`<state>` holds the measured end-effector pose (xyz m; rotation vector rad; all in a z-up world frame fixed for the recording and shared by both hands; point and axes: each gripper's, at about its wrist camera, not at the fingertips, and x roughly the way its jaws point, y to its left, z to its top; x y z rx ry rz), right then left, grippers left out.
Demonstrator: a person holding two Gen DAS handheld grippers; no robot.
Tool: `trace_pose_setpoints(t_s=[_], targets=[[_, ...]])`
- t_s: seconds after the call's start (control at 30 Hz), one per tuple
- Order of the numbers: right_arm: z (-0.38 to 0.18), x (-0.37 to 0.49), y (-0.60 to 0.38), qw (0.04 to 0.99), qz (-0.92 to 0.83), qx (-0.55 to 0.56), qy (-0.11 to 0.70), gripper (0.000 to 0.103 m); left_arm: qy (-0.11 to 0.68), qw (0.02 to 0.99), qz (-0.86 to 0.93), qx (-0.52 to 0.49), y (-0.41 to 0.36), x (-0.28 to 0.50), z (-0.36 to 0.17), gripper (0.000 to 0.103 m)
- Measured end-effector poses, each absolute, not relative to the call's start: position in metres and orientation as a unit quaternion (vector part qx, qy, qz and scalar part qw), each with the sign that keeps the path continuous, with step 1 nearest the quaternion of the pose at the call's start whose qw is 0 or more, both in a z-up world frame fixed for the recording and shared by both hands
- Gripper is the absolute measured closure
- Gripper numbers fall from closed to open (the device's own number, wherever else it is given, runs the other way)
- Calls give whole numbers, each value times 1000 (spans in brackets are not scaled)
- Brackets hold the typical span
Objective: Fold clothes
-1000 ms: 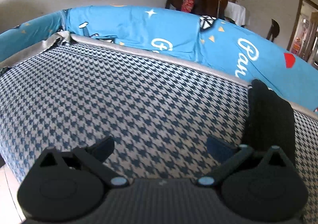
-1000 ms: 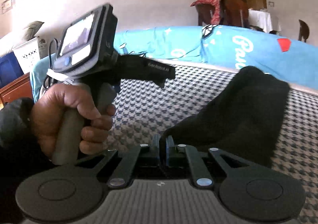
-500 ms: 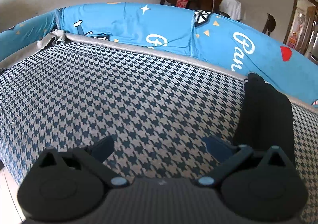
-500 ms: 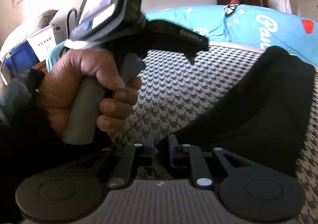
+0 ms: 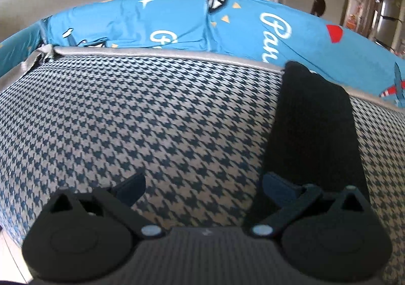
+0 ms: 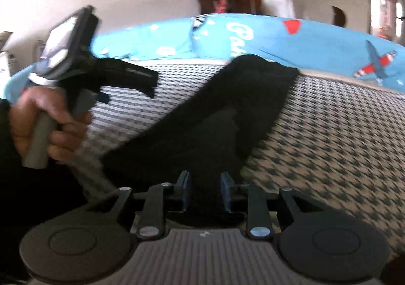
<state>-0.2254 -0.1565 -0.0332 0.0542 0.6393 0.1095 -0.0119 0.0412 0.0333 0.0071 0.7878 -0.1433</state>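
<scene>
Our R tongs sit part-open w/ the black garment between the pads, grip unclear. Our L tongs are wide apart, empty, over the houndstooth cover. Garment lies folded on it, far end near the blue sheet.

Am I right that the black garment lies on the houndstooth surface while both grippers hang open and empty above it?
Not quite. Only the left gripper hangs open and empty. The right wrist view shows the right gripper with its fingers closed in on a fold of the black garment. The garment does lie on the houndstooth surface.
</scene>
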Motion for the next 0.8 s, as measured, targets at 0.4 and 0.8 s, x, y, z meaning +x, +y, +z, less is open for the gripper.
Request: trace_pose_setpoints(t_s=[0.4, 0.8], targets=[[-59, -224, -175, 940, 44, 52, 333, 50, 398, 909, -122, 30, 11, -39, 12, 0], [-58, -231, -168, 941, 91, 45, 324, 97, 422, 899, -105, 57, 0, -44, -9, 0]])
